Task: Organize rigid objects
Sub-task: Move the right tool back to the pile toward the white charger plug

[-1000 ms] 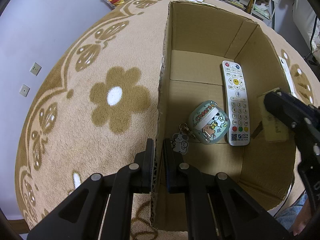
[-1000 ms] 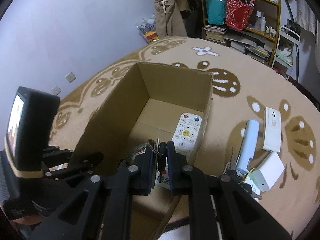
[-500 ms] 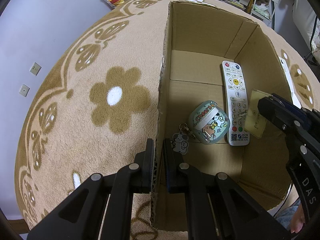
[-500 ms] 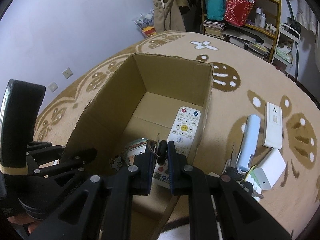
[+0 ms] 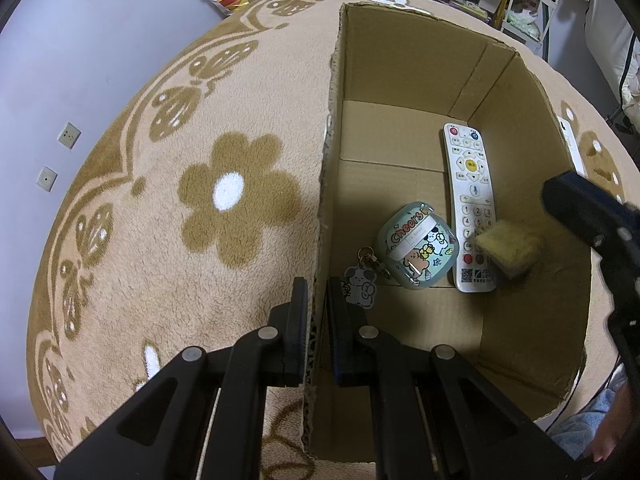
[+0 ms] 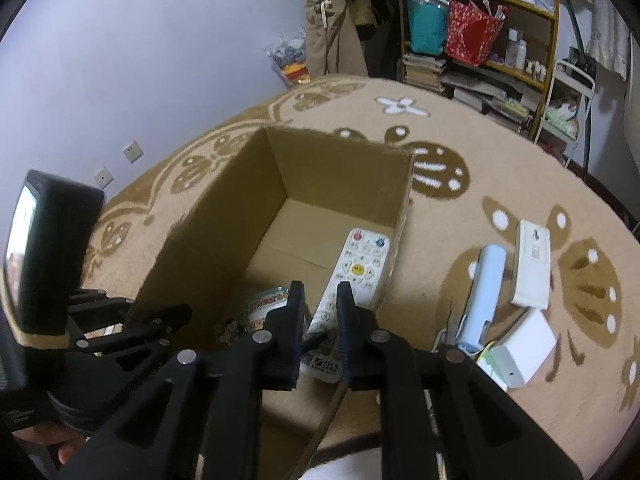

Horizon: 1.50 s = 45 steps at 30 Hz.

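1. Left wrist view: the left gripper [image 5: 318, 312] is clamping its fingers [image 5: 298, 320] on the left wall of the cardboard box [image 5: 404, 64], one finger outside and one inside.
2. On the box floor, a white remote control [image 5: 470, 204] is lying lengthwise, with a teal earbud case [image 5: 416, 252] and its keychain charm [image 5: 360, 290] just beside it.
3. A blurred yellowish card [image 5: 506, 250] is showing over the remote's lower end, clear of the right gripper [image 5: 568, 204].
4. Right wrist view: the right gripper's jaws have just been opening and are standing slightly parted over the box with nothing gripped between them.
5. On the flower-patterned rug [image 6: 440, 152] right of the box, a light blue tube [image 6: 482, 296], a white remote [image 6: 532, 264] and a white adapter [image 6: 524, 344] are lying close together.
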{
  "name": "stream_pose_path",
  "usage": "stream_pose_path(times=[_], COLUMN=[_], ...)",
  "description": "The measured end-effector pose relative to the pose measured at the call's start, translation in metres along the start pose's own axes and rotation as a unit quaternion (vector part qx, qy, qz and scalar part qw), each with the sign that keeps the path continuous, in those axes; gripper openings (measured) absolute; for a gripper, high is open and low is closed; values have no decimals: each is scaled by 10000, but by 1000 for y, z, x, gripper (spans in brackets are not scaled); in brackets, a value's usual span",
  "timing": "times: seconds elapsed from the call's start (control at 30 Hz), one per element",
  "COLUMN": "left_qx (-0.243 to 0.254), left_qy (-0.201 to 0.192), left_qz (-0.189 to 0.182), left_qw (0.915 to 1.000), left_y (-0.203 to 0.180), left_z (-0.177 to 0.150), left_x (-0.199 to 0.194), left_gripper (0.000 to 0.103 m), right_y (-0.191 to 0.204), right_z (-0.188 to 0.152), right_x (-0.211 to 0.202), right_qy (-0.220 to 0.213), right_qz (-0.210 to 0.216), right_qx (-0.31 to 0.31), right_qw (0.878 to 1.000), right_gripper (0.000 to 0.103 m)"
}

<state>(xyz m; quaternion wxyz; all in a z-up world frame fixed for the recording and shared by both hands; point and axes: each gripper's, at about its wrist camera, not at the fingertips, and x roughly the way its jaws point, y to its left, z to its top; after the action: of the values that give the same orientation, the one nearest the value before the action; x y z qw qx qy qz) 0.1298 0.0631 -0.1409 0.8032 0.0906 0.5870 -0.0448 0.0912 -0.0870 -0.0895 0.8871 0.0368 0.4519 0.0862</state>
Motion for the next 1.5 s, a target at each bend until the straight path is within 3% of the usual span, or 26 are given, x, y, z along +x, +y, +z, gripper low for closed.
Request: stream_pose_path(times=[0.07,0.17,0.27,0.4,0.47,0.77,1.23,1.37,1.43,1.5], left_qx=[2,8,16,14,18,6,34,32,40,30], left_qy=[3,0,1,2,1,6,5,6,5,8], left_qz=[7,18,27,24,25,14,15,14,16,16], left_qw=[10000,10000,10000,10000,10000,10000,10000,10000,10000,10000], left_y=[0,1,1,1,1,2,3,3,3,3], left_z=[0,0,1,1,1,0,0,0,0,0], left_x=[0,0,0,0,0,0,-1,0,0,0], left_gripper=[9,9,9,10,10,10,11,11,11,11], right_y=[-3,-9,-19,-38,-49,-90,-97,-100,-105,-108], right_z=[2,4,5,6,5,-7,-31,-37,-41,-45], right_x=[-6,-16,-27,-38,-41,-30,5,14,19,23], right_qy=[-57,-226,-393,-524,-511,60,992,1237,1397,1474], right_qz=[-3,-127,-249,-363,-419,-758,-726,-639,-533,-410], right_qx=[25,70,147,429,574,1134,1317,1399,1536,1640], right_qw=[10000,9996,9988,9970,9962,9906,9836,9803,9768,9745], right_gripper=[23,54,64,94,98,100,100,81,78,69])
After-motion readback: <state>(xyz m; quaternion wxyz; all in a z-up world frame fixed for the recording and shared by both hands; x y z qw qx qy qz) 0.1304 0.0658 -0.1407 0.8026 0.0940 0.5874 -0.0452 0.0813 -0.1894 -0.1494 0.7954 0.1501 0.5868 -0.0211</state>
